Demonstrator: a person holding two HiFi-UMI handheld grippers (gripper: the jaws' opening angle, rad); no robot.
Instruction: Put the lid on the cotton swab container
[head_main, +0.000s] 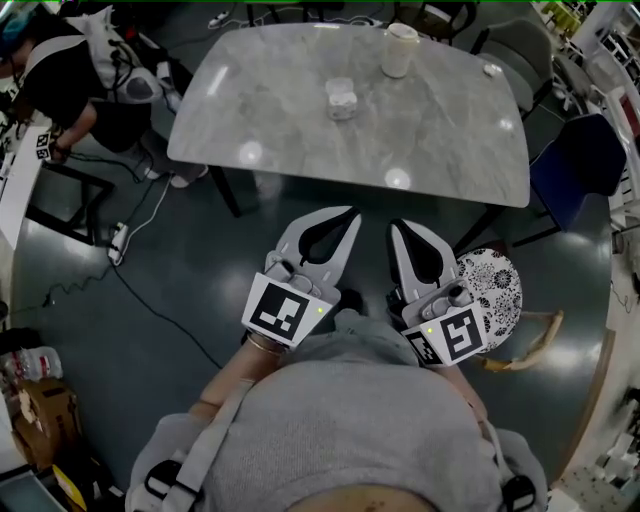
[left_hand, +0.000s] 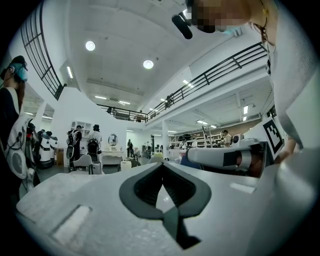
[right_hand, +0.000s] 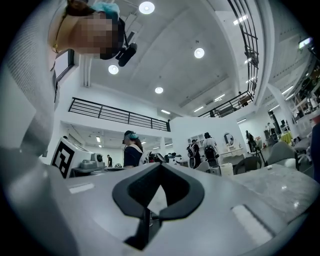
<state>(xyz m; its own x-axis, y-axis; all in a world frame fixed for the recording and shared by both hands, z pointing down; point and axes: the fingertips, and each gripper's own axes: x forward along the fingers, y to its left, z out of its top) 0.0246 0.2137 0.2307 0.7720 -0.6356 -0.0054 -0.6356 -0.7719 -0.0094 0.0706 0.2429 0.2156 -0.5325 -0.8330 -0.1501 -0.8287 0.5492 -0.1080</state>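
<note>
Both grippers hang close to the person's body, well short of the tabletop (head_main: 300, 140). The left gripper (head_main: 350, 213) and the right gripper (head_main: 396, 226) each have their fingers pressed together on nothing, as each gripper's own view shows. The work looks not yet begun, so the step in hand is likely the reach toward the tabletop. To do it well, both sets of fingers would need to spread before they arrive: one to steady the container from the side, the other to take the lid by its rim and keep it level. Three things stand on the tabletop. One small clear container (head_main: 341, 98) sits near the middle, toward the far edge, and is probably the cotton swab container. One pale cup-shaped cylinder (head_main: 399, 49) stands at the far edge. One small pale piece (head_main: 492, 69) lies near the far right corner; it may be the lid but is too small to tell. There are two grippers and one tabletop.
</note>
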